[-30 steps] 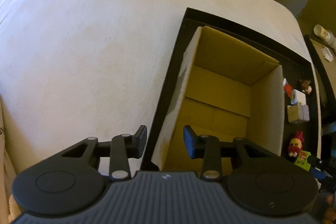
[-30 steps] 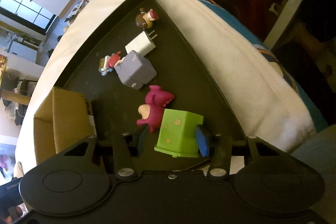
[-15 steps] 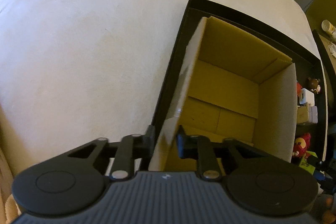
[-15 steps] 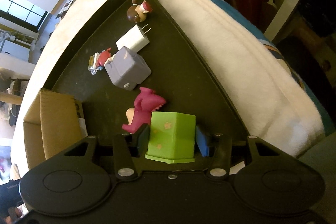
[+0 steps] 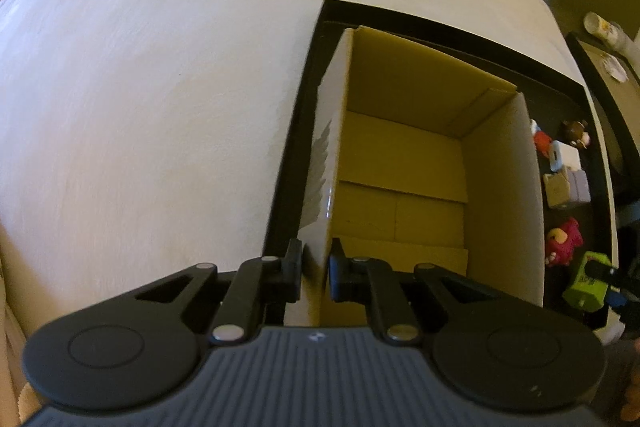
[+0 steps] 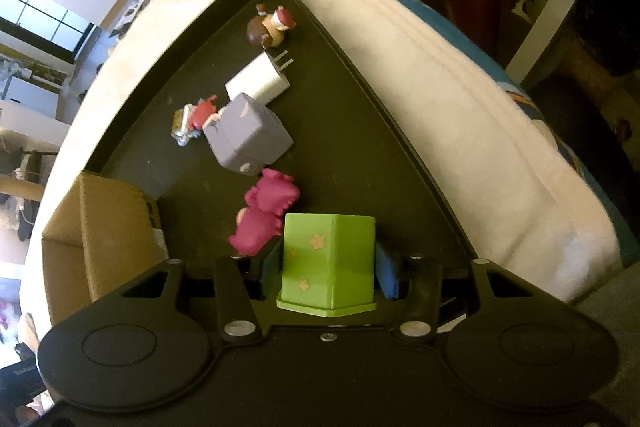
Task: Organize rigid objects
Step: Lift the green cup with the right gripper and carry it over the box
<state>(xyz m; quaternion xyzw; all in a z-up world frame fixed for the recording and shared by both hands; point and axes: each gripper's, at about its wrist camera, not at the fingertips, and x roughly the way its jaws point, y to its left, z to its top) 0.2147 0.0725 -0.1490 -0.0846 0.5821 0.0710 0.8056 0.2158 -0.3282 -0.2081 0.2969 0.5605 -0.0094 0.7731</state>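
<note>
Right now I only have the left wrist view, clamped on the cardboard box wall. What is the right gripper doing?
Observer: The right gripper is shut on the green box, pads on its two sides.
Operator: Is anything touching that box?
Observer: The pink dinosaur toy sits right against its far left corner; contact is hard to confirm.
Operator: What else is on the black tray?
Observer: A grey cube, a white charger, a small red figure and a brown figure, all beyond the dinosaur.
</note>
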